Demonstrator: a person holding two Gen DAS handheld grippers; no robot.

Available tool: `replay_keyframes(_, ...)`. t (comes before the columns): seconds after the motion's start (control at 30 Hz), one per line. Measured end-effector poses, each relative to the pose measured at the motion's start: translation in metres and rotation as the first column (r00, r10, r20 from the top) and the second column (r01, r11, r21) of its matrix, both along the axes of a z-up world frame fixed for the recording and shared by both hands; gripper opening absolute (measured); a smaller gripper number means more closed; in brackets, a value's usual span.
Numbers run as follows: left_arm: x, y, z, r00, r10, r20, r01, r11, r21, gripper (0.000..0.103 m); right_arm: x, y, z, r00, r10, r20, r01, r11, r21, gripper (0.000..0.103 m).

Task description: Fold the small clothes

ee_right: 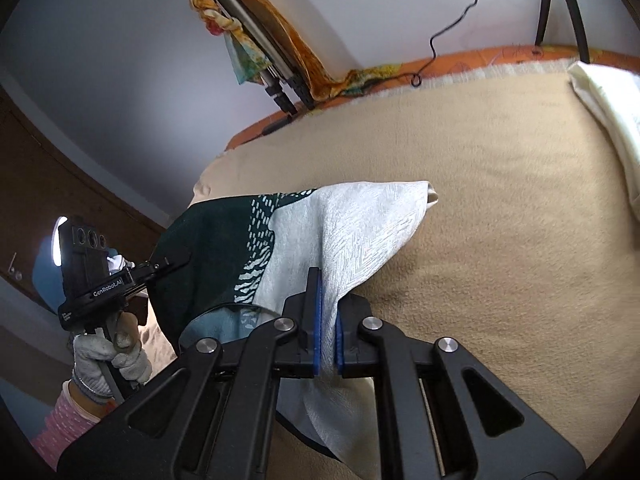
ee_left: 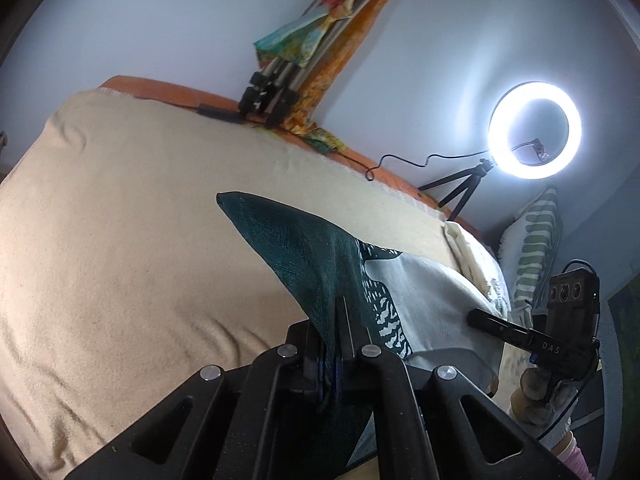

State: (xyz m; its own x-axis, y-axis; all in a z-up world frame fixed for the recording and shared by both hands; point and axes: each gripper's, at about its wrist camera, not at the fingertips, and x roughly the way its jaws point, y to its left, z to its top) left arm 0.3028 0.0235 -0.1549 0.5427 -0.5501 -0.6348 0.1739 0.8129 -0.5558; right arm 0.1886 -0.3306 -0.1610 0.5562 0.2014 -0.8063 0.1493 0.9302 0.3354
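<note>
**Both grippers pinch the cloth above the bed**

The left gripper (ee_left: 334,344) is clamped on the dark green end of the small cloth (ee_left: 320,256), and the right gripper (ee_right: 328,320) is clamped on its white patterned end. The cloth hangs stretched between them, lifted over the beige blanket (ee_left: 140,220) on the bed, with one corner pointing toward the far wall. A gloved hand (ee_right: 110,354) grips the left gripper's handle. At the far edge stand a lit ring light (ee_left: 534,130) and a folded tripod (ee_left: 280,84) wrapped in a colourful scarf.
</note>
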Motion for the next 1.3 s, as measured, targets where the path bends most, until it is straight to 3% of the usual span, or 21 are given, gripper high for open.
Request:
replay_keyframes(0.37,0.013,-0.082,0.031,0.993,-0.096,0.075,0.097,0.995,-0.018,0.000,-0.027,-0.025,0.060,0.998,0.002,0.056,0.007,0.988,-0.156,0.006)
replay_keyframes(0.83,0.056,-0.239,0.046,0.964,-0.236,0.120,0.240,0.971,-0.021,0.000,-0.066,-0.145,0.109,0.989,-0.123,0.086,0.143,0.945,-0.294,0.006)
replay_keyframes(1.3,0.106,-0.401,0.056,0.929,-0.311,0.202,0.318,0.948,0.000,0.000,-0.076,-0.261,0.161,0.958,-0.243,0.150,0.284,0.851,-0.441,0.006)
